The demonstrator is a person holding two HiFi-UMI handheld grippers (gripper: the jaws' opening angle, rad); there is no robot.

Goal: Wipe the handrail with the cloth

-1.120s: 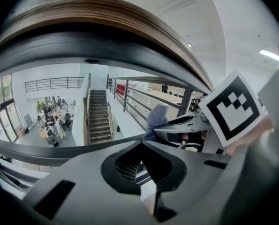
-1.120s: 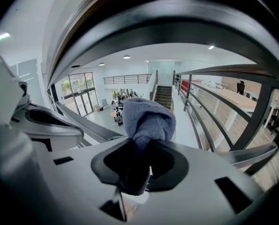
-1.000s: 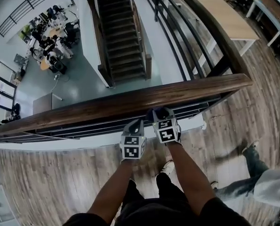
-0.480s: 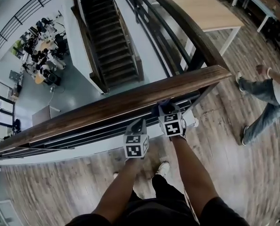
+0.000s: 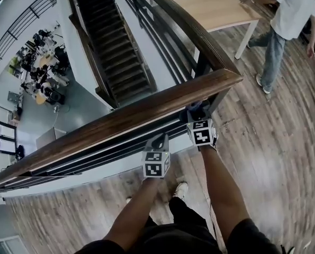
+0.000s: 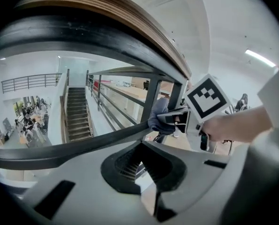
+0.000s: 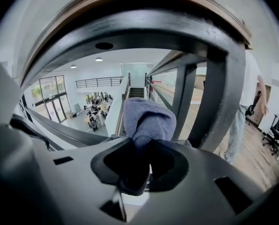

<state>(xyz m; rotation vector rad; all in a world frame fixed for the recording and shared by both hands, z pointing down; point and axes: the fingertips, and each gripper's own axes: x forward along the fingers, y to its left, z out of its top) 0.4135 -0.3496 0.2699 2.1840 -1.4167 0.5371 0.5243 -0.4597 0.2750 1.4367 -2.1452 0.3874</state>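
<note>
The wooden handrail (image 5: 125,121) runs from lower left up to its corner at the upper right, with black metal bars beneath it. My right gripper (image 5: 198,116) sits just under the rail close to that corner, shut on a grey-blue cloth (image 5: 196,110). In the right gripper view the cloth (image 7: 147,118) bulges out of the jaws below the rail's underside (image 7: 130,29). My left gripper (image 5: 158,142) hovers under the rail to the left, shut and holding nothing. The left gripper view shows the right gripper (image 6: 174,120) with the cloth (image 6: 158,114) against a bar.
A black corner post (image 7: 219,102) stands right of the cloth. A person (image 5: 284,20) walks on the wood floor at the upper right beside a long table (image 5: 215,4). Beyond the rail is a drop to a staircase (image 5: 112,52) and a lower floor.
Both grippers have moved right along the rail toward its corner, the right one carrying the cloth. The person has walked from the lower right to the upper right.
</note>
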